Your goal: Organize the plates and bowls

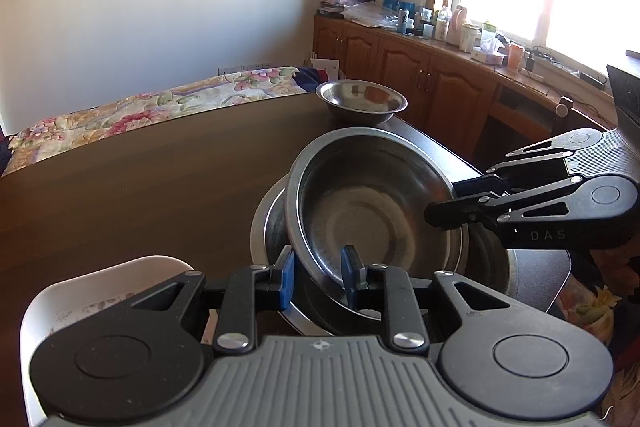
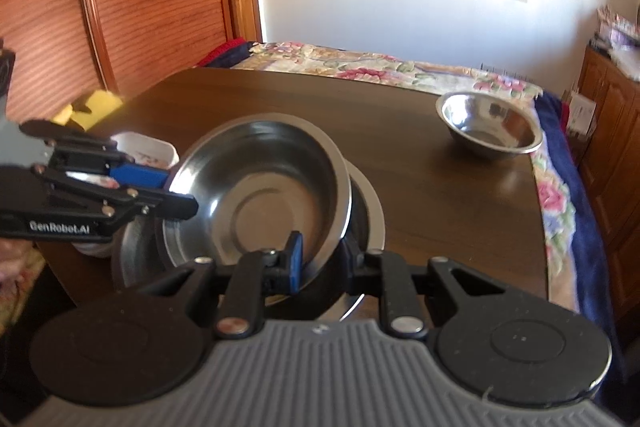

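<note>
- The left gripper [image 1: 318, 277] pinches the near rim of the tilted steel bowl [image 1: 372, 211], which sits on a larger steel dish [image 1: 266, 227] on the dark table [image 1: 140, 179].
- The right gripper [image 2: 320, 261] clamps the same bowl's rim on the opposite side.
- Readable writing: "GenRobot.AI" on the left gripper's body in the right wrist view (only "DAS" shows on the right gripper).
- A small steel bowl [image 2: 490, 125] stands apart, near the table's far corner.

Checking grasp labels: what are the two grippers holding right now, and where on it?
Both hold the tilted steel bowl by its rim: left gripper on the edge nearest its camera, right gripper on another side. It sits over a second bowl.
</note>
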`<state>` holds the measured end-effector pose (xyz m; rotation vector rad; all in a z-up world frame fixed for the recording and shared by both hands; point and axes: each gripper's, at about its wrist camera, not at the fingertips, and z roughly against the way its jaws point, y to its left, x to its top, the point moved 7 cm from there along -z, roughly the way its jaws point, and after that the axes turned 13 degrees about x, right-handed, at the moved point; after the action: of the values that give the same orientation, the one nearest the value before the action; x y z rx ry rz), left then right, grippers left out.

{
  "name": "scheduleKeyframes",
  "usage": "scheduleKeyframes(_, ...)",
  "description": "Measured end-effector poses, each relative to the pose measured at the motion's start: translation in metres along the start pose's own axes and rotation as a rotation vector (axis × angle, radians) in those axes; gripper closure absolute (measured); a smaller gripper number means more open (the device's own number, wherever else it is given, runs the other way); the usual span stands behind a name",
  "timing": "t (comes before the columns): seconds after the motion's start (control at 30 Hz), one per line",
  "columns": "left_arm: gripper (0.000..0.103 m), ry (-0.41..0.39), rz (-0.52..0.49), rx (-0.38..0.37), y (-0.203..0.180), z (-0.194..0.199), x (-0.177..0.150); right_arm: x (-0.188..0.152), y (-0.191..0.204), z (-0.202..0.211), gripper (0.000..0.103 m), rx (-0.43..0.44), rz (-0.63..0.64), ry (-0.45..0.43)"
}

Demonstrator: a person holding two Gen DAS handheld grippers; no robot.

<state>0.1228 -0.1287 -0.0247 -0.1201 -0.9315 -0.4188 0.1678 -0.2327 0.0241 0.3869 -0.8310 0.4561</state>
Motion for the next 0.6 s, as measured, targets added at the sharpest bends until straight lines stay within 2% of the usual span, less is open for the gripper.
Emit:
scheduleKeyframes(0.13, 0.078, -0.009, -0.016, 0.016, -0.0016, -0.0004, -0.0018, 0.0, 0.0009, -0.0006, 0.083, -0.034, 0.042, 0.003)
scheduleKeyframes(0.6, 0.078, -0.011, -0.021, 0.034, 0.0009, -0.0058, 0.0009, 0.0042, 0.0068, -0.0038, 0.084, -0.038, 0.128, 0.072)
